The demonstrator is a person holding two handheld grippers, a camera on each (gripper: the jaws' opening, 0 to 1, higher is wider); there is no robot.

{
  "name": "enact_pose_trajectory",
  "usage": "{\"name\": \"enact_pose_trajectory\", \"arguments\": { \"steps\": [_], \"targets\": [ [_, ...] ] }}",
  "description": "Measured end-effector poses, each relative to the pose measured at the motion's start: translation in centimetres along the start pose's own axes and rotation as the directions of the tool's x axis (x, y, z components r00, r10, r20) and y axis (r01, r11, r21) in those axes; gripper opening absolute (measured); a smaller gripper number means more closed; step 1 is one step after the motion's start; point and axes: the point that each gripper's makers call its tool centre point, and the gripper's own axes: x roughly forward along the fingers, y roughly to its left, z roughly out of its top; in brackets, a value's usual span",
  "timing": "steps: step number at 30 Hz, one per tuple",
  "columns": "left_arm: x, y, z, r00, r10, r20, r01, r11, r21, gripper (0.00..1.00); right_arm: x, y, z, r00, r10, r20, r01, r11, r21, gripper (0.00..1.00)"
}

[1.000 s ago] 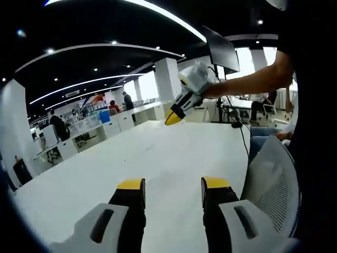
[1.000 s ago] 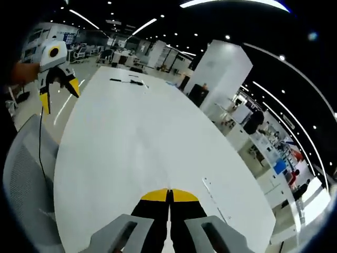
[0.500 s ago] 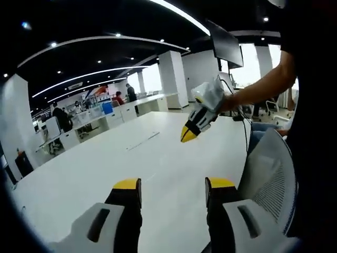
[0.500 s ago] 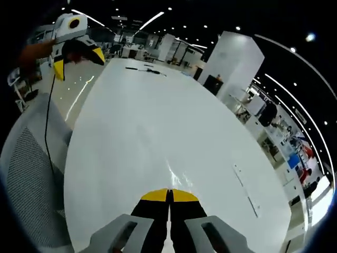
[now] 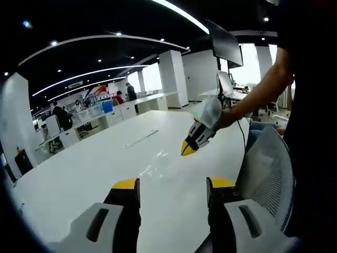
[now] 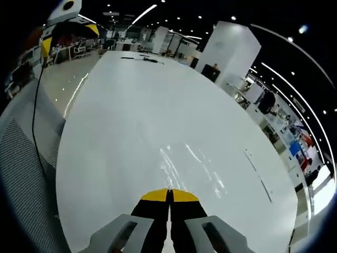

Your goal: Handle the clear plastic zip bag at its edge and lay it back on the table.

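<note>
In the left gripper view my left gripper (image 5: 171,183) kept its jaws apart over the white table (image 5: 79,174); the right gripper (image 5: 188,148) had dropped lower than a second before, tips together, just above the clear zip bag (image 5: 154,167) — a faint glint. In the right gripper view the bag (image 6: 187,163) lay flat just ahead of my closed right gripper (image 6: 169,194), nearer than before — the left gripper (image 6: 66,29) hung far off.

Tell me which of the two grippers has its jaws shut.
The right gripper: its yellow-tipped jaws meet with no gap, above the clear plastic zip bag on the white table. The left gripper has its jaws apart.
</note>
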Motion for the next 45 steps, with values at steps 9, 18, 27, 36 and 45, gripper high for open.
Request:
{"name": "enact_pose_trajectory", "arguments": {
  "steps": [9,18,27,36,45],
  "targets": [
    [-0.2,-0.6,-1.4,1.0,-0.006,-0.025,0.005,1.0,-0.018,0.48,1.6,1.2,-1.5,0.999,0.002,-0.037,0.0,0.999,0.052,0.0],
    [-0.1,-1.0,-2.2,0.999,-0.014,-0.048,0.014,1.0,0.0,0.48,1.2,2.1,-1.9,1.0,0.0,-0.031,0.001,0.999,0.037,0.06],
    [-0.4,-0.4,-3.2,0.997,-0.026,-0.067,0.027,0.999,0.019,0.49,-0.4,4.2,-1.4,1.0,0.008,0.008,-0.009,0.996,0.087,0.13],
    [-0.2,0.0,-5.4,0.997,-0.032,-0.067,0.032,0.999,0.001,0.52,-2.5,5.0,-1.7,0.999,0.011,0.033,-0.016,0.988,0.155,0.3],
    [1.0,-1.9,-5.6,0.996,-0.053,-0.075,0.052,0.999,-0.014,0.55,-6.4,4.8,-2.7,0.997,-0.052,0.062,0.036,0.972,0.233,0.47]
  ]
}}
